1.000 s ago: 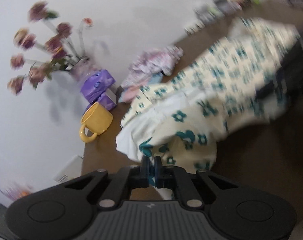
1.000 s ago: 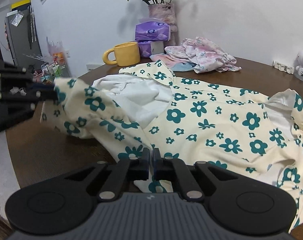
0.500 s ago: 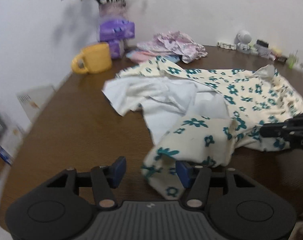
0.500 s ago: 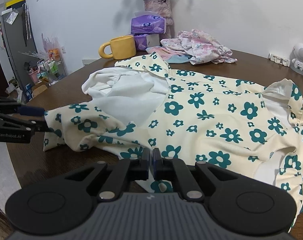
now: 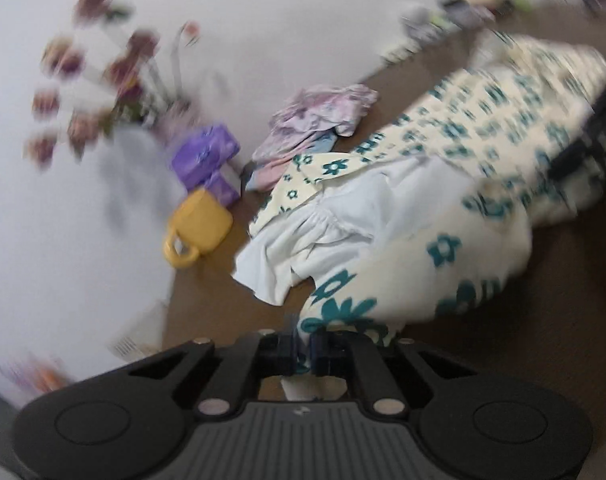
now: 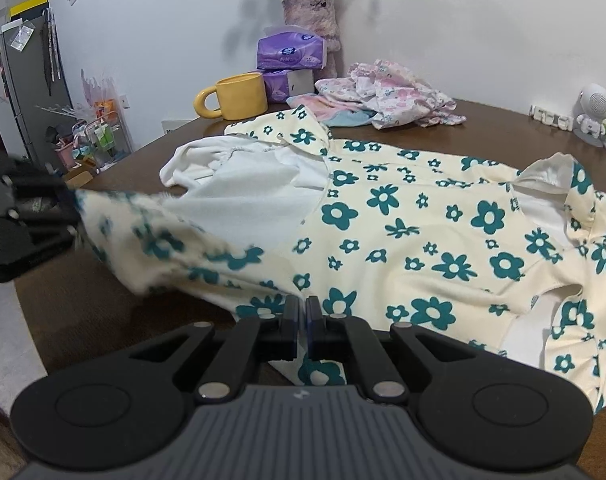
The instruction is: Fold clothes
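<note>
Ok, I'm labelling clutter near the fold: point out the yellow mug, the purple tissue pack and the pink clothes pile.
yellow mug [image 6: 243, 96], right wrist view, side wall.
purple tissue pack [image 6: 291, 53], right wrist view, front face.
pink clothes pile [image 6: 399, 94], right wrist view, top of heap.

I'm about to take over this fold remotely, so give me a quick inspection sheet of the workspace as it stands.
Surface: brown wooden table, dark and bare near its left edge.
Job's things: cream floral garment spread flat, white lining showing; its sleeve lifted off to the left.
Clutter: yellow mug, purple tissue packs, vase of flowers, pink crumpled clothes, small white robot figure.
Grippers: left gripper shut on the sleeve end; right gripper shut on the garment's near hem.
Cables: nothing seen.
Surroundings: white wall, grey fridge and a cluttered rack at left.
</note>
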Demonstrator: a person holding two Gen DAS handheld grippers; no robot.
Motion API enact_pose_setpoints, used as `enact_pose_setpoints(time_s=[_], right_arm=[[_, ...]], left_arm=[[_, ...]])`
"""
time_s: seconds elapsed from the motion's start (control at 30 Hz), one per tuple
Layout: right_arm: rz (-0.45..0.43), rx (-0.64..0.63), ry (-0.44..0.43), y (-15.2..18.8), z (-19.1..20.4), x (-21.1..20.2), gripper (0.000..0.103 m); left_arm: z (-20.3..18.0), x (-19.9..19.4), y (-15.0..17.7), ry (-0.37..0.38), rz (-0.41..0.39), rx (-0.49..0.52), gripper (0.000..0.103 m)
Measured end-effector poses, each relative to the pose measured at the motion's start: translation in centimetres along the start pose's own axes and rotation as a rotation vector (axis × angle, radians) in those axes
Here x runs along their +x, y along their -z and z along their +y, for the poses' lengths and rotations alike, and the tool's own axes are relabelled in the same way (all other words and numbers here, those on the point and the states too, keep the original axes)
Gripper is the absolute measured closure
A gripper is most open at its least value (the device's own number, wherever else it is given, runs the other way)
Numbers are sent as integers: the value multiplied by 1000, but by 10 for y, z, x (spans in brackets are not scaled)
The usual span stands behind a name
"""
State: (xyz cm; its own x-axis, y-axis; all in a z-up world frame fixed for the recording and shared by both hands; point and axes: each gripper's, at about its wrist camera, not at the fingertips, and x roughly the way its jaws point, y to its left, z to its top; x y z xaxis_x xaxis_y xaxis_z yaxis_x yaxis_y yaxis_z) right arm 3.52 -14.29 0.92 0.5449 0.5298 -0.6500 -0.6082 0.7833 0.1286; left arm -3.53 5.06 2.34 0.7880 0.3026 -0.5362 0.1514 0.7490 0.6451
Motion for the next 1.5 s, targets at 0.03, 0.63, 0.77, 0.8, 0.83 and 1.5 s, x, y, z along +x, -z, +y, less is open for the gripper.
enact_pose_setpoints(time_s=[0.03,0.63,0.77,0.8,0.83,1.5], right_arm=[[5,-3,-3,0,1,1,100],[-22,6,-119,-35,-14,3,77],[-16,-44,-124,-52,2,27,71],[-11,-49,-123,-56,5,33,71],[-4,-51,-124,-58,7,39,71],[45,-61,-78,-62,11,90,67]], left_arm=[[-7,-1,3,14,14,35,96],[103,48,-8,407,64,-756,37],[93,84,-12,372,155,-708,46],[92,92,-11,375,174,-705,48],[90,100,-10,380,189,-701,49],[88,102,15,187,214,-550,102]])
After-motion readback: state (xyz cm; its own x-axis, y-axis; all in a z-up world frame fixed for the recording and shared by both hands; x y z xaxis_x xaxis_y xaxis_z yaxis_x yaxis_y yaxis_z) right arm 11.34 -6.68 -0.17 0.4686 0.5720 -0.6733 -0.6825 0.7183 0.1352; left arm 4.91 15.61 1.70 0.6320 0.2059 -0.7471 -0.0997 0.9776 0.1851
